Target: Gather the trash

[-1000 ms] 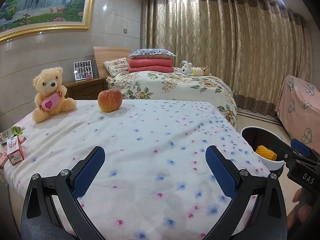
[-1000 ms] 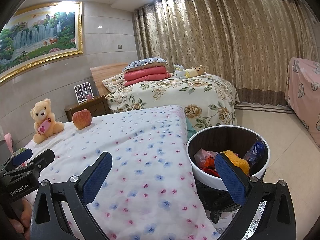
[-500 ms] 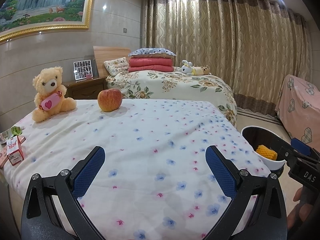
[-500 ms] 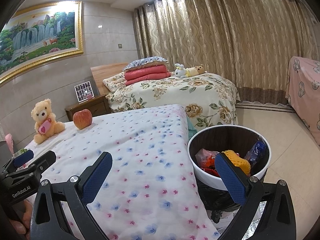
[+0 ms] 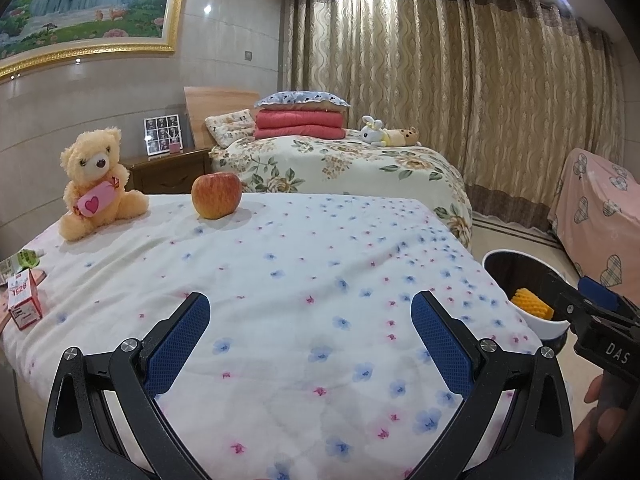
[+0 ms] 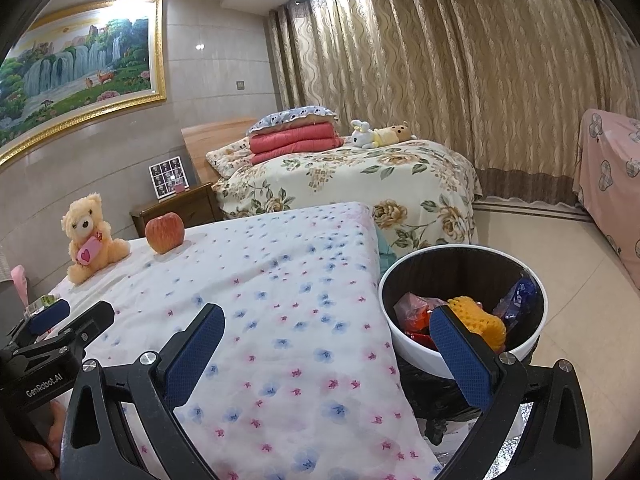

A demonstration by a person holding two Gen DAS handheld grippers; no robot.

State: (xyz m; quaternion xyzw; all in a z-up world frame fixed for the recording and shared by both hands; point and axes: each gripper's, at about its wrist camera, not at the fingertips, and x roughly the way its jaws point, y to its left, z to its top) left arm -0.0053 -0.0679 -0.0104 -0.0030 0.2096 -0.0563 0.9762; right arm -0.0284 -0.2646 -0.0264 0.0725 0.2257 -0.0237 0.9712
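Observation:
A round white bin [image 6: 536, 344] with a dark inside stands on the floor at the right of the flowered table cloth [image 6: 280, 300]. Inside it lie a yellow foam net [image 6: 476, 320], red wrappers [image 6: 416, 312] and a blue packet [image 6: 518, 296]. My right gripper [image 6: 326, 344] is open and holds nothing, its right finger over the bin's near rim. Over the cloth's near part, my left gripper [image 5: 310, 334] stands open with nothing in it. A small red-and-white carton [image 5: 24, 304] and a green packet [image 5: 24, 259] lie at the cloth's left edge. The bin [image 5: 520, 292] shows at the right in the left wrist view.
A teddy bear [image 5: 94, 188] and an apple [image 5: 216, 195] sit at the far left of the cloth. Behind are a flowered bed [image 5: 340, 168], a nightstand [image 5: 168, 172] and curtains. A pink covered piece of furniture [image 5: 596, 208] stands at the right. Tiled floor surrounds the bin.
The right wrist view has shifted slightly; the bin sits a little more to the right in it. Both grippers stay open and nothing was picked up or dropped.

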